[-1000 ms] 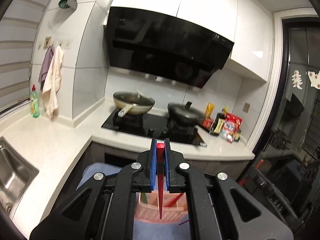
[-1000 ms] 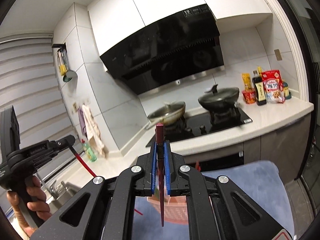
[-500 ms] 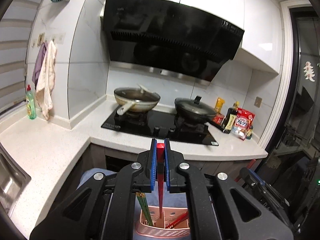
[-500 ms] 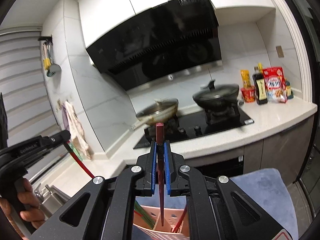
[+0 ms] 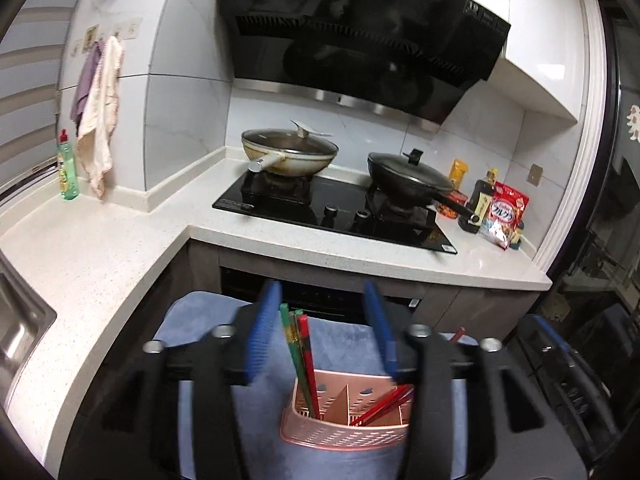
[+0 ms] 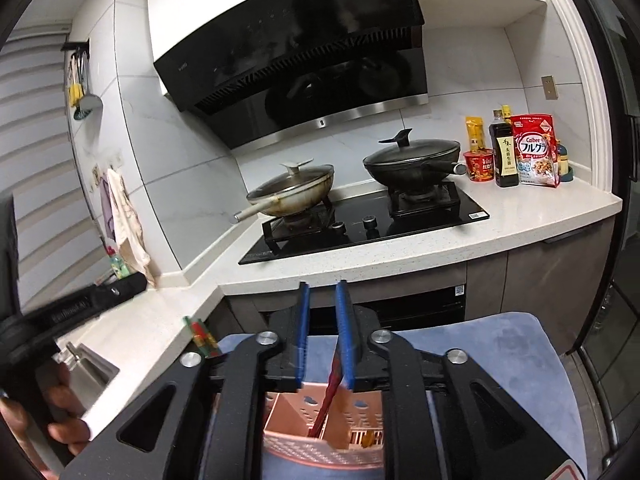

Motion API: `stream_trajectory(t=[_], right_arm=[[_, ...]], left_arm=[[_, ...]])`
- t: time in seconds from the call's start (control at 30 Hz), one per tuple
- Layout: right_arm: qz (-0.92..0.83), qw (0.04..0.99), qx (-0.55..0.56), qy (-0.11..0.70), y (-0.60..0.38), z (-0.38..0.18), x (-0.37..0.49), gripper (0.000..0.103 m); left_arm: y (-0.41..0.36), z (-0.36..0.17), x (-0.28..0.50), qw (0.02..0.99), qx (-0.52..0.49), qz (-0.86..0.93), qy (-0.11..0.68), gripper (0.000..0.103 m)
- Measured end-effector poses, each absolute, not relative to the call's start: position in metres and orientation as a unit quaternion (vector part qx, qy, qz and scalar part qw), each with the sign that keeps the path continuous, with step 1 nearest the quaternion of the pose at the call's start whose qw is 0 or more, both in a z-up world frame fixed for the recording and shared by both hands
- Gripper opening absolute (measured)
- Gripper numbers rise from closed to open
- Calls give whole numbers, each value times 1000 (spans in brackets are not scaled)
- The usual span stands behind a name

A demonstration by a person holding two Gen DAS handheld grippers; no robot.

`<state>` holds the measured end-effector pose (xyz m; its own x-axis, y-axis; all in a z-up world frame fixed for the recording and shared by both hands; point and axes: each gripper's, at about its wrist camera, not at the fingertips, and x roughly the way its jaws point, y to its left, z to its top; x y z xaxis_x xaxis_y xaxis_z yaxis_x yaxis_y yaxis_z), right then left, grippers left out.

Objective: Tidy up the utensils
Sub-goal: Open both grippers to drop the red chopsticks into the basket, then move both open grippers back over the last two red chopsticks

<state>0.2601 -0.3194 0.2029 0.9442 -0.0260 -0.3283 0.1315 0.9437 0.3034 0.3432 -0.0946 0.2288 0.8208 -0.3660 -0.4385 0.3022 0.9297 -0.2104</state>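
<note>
A pink perforated utensil basket (image 5: 344, 430) stands on a blue mat (image 5: 200, 312) just below both grippers. My left gripper (image 5: 322, 286) hovers over it with its jaws opening wide. Green and red chopsticks (image 5: 298, 356) stand in the basket's left compartment, between the blue pads and touching neither. More red chopsticks (image 5: 384, 404) lean in the right compartment. My right gripper (image 6: 323, 286) is opening above the basket (image 6: 304, 440). A dark red chopstick (image 6: 328, 396) slants down into the basket beside the right pad, no longer clamped.
Behind is a white L-shaped counter (image 5: 100, 264) with a black hob (image 5: 332, 216), two lidded pans, bottles and snack bags at the right. A steel sink (image 5: 16, 328) lies at left. A person's hand (image 6: 60, 432) holds the left gripper's handle.
Both grippers came down toward the pink basket. Each had a red chopstick clamped upright; now both sets of jaws have parted and the chopsticks stand or slide in the basket.
</note>
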Motion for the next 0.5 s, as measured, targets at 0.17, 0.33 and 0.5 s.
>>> stream_trajectory(t=[0.17,0.33,0.5], right_arm=[[-33,975,153,160,-315,210,228,34],[-24,972,144,186,-305,197,184,42],[-22,968,125,218,-283,167,131,51]], left_arm=[[-86,227,312,956,-44,-167,237,58],[-71,213,271,958,-16,-155,239,70],[-44,176,229,951,-22,-148,269,75]])
